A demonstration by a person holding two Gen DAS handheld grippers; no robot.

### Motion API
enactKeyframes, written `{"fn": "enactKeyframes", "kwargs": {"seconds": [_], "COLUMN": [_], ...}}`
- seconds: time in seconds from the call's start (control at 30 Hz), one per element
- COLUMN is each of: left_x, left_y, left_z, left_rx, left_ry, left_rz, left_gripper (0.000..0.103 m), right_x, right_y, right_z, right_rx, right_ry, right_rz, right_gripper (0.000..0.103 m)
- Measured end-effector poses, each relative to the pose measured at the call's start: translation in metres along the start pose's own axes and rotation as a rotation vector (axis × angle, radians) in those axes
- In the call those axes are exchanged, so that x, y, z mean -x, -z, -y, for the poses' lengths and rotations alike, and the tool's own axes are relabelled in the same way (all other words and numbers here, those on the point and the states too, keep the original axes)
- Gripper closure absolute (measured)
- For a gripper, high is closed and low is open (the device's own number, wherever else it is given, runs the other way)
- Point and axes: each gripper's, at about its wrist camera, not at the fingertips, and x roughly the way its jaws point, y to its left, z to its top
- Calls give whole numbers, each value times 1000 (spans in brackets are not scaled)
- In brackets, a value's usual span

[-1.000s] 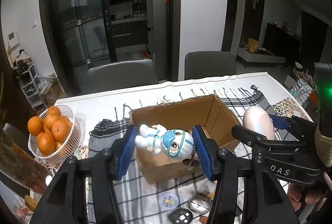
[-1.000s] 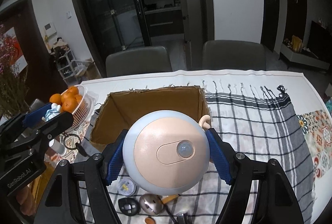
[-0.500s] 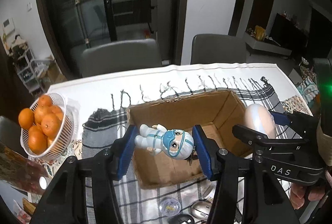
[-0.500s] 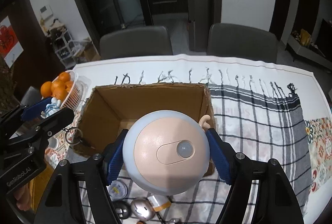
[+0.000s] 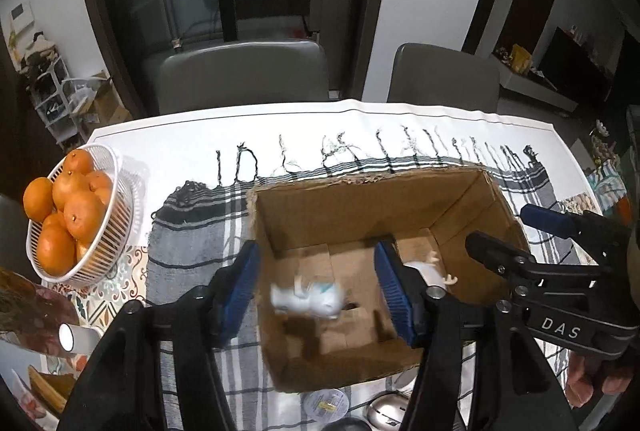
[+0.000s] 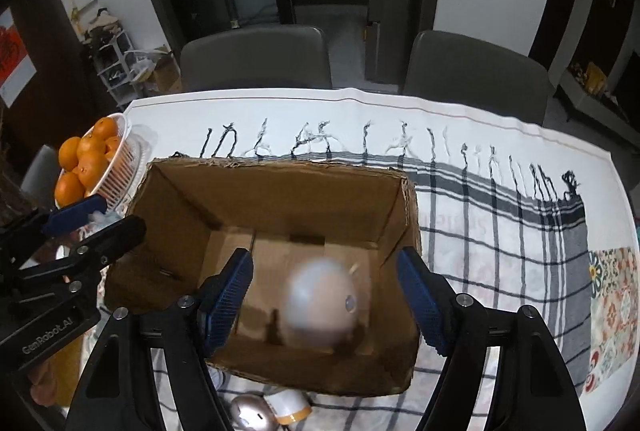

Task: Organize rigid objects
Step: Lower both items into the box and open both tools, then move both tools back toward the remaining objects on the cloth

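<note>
A: Left wrist view first. What are the tongs doing?

B: The left gripper [image 5: 316, 291] has its blue pads apart, and they have just been opening. The white and blue doll figure [image 5: 308, 298], blurred, sits between them without touching either pad, down inside the cardboard box [image 5: 360, 203].

A: Where in the box?

B: Toward six o'clock on its floor, left of centre. At about three o'clock from the doll, part of a pale round object [image 5: 430, 271] with small tan prongs shows past the right pad.

A: Anything around the box?

B: A white basket of oranges [image 5: 70, 227] at nine o'clock on the table, well apart from the box. The right gripper [image 5: 516, 231] comes in from three o'clock over the box's right wall.

A: Now the right wrist view.

B: The right gripper [image 6: 324, 295] also stands with its pads spread wide. The blue and peach round toy [image 6: 320, 303], blurred, lies between them on the floor of the box [image 6: 280, 187], clear of both pads, toward the five o'clock part.

A: And around it?

B: The checked cloth [image 6: 500, 231] lies under the box and runs off to three o'clock. The orange basket [image 6: 120, 159] is at ten o'clock, just beside the box's far left corner. The left gripper [image 6: 96, 215] reaches in from nine o'clock; from here I cannot tell how its pads stand. At six o'clock, just outside the near wall, a silvery mouse [image 6: 250, 411] lies on the cloth.
</note>
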Motion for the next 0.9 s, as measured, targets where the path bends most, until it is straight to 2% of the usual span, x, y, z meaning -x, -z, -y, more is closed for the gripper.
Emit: {"fn": "enactKeyframes", "kwargs": {"seconds": [0.17, 0.4, 0.73, 0.9], "left_x": [13, 39, 78, 88], "left_y": [7, 25, 59, 77], "left_z": [3, 1, -4, -2], "left_rx": [-25, -22, 8, 2], "left_ry": [-49, -87, -72, -59], "left_rz": [38, 76, 145, 144], "left_gripper": [36, 29, 27, 27], "right_x": [4, 23, 61, 75], "right_y": [4, 20, 51, 71], "right_z": [3, 1, -13, -23], "right_rx": [-10, -9, 28, 49], "right_ry": [21, 59, 104, 88], "right_rz": [-5, 39, 121, 139], "right_gripper": [25, 25, 25, 25]}}
